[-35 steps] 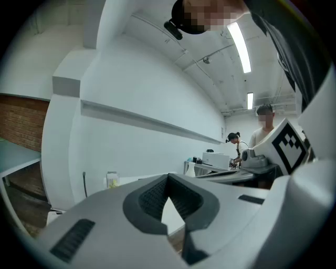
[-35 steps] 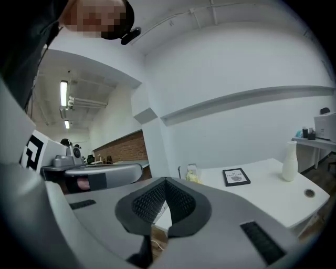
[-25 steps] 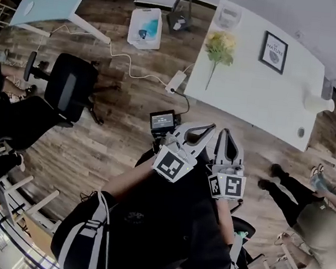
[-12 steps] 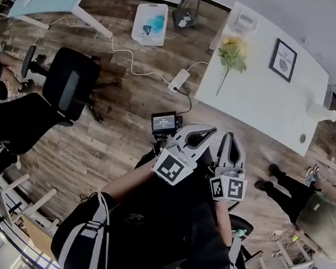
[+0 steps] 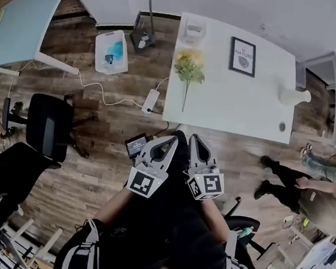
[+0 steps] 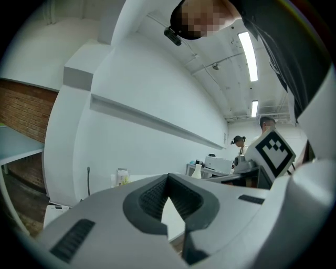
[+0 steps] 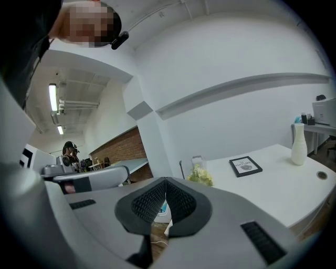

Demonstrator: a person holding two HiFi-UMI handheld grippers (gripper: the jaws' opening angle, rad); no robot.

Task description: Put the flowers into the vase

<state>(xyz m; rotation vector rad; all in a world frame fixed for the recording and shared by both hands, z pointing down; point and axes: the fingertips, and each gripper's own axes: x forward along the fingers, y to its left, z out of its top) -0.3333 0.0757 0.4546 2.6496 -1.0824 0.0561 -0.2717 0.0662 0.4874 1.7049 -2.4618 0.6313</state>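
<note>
- White table (image 5: 236, 105) on wooden floor (image 5: 105, 140); flowers (image 5: 188, 68) lie flat toward its 10 o'clock side, vase (image 5: 294, 96) upright at 3 (well apart).
- Left gripper (image 5: 172, 139), right gripper (image 5: 194, 138): closed, empty, off its 6 o'clock edge.

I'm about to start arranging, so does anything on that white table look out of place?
The bunch of yellow flowers with green stems lies flat near the white table's left edge, far from the upright white vase at the right end. The black-framed picture also lies face up rather than standing. Nothing looks spilled or broken.
</note>
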